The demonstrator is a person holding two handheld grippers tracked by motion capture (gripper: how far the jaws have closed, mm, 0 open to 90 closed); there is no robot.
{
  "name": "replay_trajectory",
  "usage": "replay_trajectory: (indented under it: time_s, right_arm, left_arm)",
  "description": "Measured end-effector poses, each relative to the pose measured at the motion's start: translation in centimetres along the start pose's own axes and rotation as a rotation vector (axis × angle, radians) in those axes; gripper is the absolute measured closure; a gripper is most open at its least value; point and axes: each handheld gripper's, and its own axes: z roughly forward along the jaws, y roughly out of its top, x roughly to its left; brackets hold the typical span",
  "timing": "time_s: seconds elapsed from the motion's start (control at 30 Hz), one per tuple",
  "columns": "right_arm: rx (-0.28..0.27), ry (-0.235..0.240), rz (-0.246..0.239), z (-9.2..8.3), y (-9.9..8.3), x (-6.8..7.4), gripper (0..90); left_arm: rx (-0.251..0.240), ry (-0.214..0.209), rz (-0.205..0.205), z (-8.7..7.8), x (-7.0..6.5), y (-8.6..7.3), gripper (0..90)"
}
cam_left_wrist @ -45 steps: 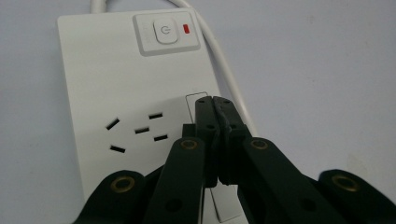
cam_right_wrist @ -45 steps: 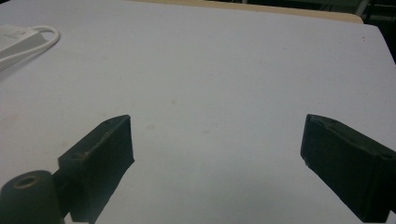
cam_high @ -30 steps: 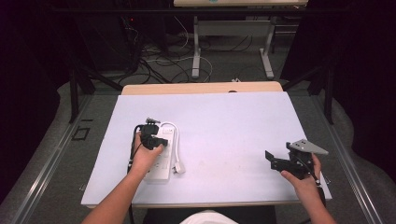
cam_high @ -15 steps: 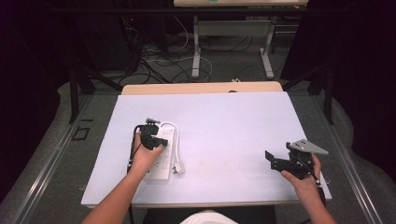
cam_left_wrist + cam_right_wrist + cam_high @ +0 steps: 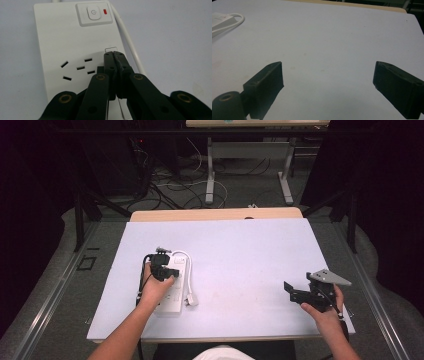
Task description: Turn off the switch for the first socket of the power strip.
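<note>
While the person's left hand (image 5: 156, 287) rests over the white power strip (image 5: 62, 42), the left tool (image 5: 115, 55) points down at its face with both black jaws pressed together, tip against tip, and nothing between them. Its joined tips sit at a small rectangular outline on the strip, just beside the group of socket slots (image 5: 77, 68) and nearer than the power button (image 5: 93, 12) with its red indicator (image 5: 105, 11). From the high view, the power strip (image 5: 172, 282) lies flat on the pale tabletop (image 5: 240, 250), its long axis running away from the person, and the left tool (image 5: 161, 265) stands over the strip's far half. A white cable (image 5: 186, 265) loops along the strip's side away from the left hand and ends in a plug (image 5: 190, 300) lying just beside the strip's near end. Well apart from the strip, near the tabletop's near corner on the opposite side, the right hand (image 5: 324, 312) holds the right tool (image 5: 292, 290), which hangs above the bare surface. Its two jaws stand wide apart and hold nothing. A corner of the strip (image 5: 220, 20) and its cable (image 5: 233, 21) lie far off from the right tool (image 5: 328, 80).
</note>
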Motion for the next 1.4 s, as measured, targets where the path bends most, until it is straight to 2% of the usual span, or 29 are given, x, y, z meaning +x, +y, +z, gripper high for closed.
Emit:
replay_trajectory:
  time_s: [0.07,0.4,0.43,0.9,1.4]
  right_arm:
    - [0.001,0.000,0.000,0.01,-0.01,-0.01,8.9]
    - [0.005,0.004,-0.007,0.00,0.00,-0.04,8.9]
    - [0.002,0.002,-0.007,0.02,-0.01,-0.03,8.9]
    - [0.001,0.003,-0.006,0.06,-0.03,-0.05,8.9]
    - [0.004,0.001,-0.005,0.06,-0.05,-0.06,8.9]
  left_arm:
    - [-0.016,0.006,-0.005,0.07,-0.04,-0.13,89.9]
    - [-0.015,0.003,-0.006,0.07,0.02,-0.13,89.8]
    - [-0.004,-0.006,-0.003,-0.01,0.08,-0.08,89.9]
    - [-0.014,0.002,-0.015,0.07,0.05,-0.07,89.7]
    - [-0.016,0.004,-0.003,0.09,-0.01,-0.01,89.0]
